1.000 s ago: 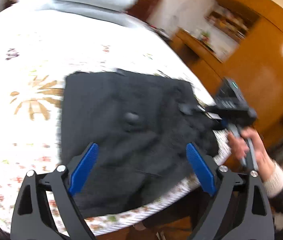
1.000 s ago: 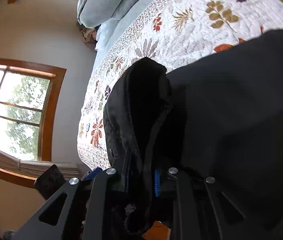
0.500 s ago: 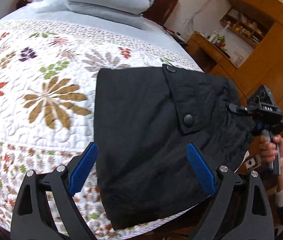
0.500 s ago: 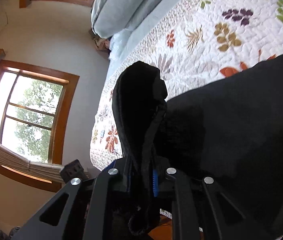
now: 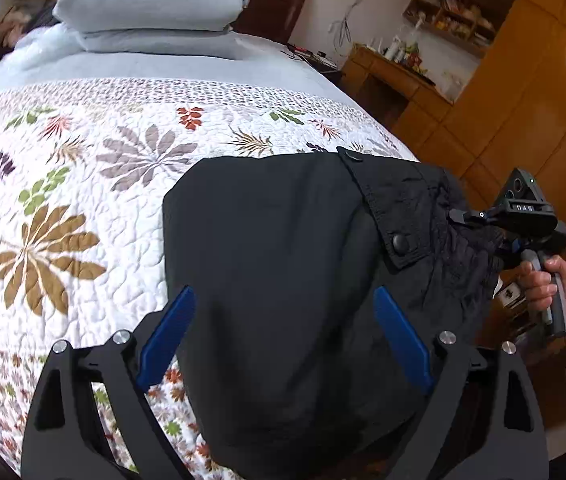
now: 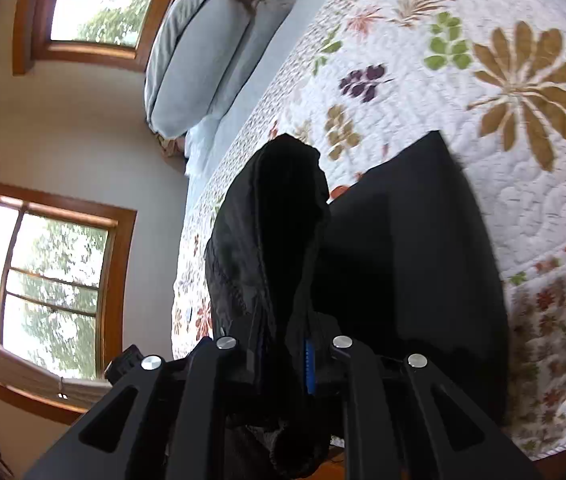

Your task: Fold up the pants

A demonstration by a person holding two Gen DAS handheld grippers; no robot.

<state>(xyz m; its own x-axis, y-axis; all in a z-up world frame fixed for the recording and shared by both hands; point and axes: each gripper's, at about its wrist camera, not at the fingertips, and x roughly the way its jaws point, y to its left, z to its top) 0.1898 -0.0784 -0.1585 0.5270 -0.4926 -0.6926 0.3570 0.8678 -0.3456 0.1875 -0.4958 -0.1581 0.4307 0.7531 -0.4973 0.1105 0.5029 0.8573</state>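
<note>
Black pants (image 5: 283, 264) lie folded on the floral quilt (image 5: 83, 184) near the bed's front edge, with a buttoned pocket flap (image 5: 393, 220) on top. My left gripper (image 5: 283, 324) is open and empty, hovering above the pants. My right gripper (image 5: 495, 240) is at the pants' right end, shut on the bunched waistband. In the right wrist view the right gripper (image 6: 283, 356) clamps a black bunch of cloth (image 6: 275, 220) that stands up between its fingers, with the flat part of the pants (image 6: 411, 260) to the right.
Grey pillows (image 5: 151, 4) are stacked at the head of the bed. A wooden wardrobe (image 5: 523, 100) and a shelf stand to the right of the bed. Windows (image 6: 43, 276) are on the wall beyond the bed. The bed edge (image 5: 179, 440) is close below the left gripper.
The left gripper has drawn back and risen, so more of the quilt and pillows shows. The right gripper still holds the waistband and has shifted along with the cloth.
</note>
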